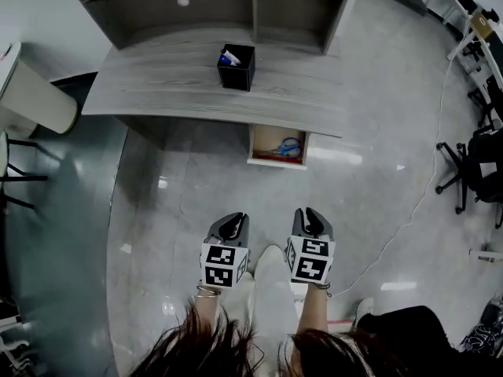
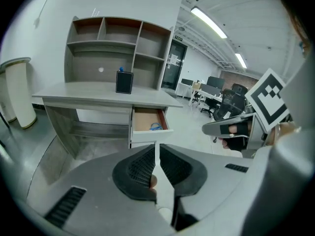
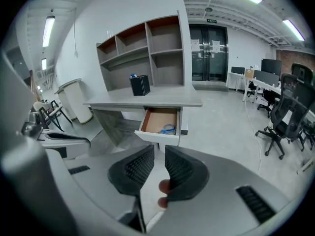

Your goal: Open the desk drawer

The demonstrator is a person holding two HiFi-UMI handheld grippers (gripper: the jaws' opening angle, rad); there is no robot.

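The drawer already stands pulled out from under the desk's right end, with what look like blue scissors inside, so the opening seems done. The left gripper and right gripper hang well short of the desk, both empty: the left jaws are a thin slit apart, the right slightly wider. The next move probably calls only for keeping clear.

Black box stands upright; blue scissors lie flat.
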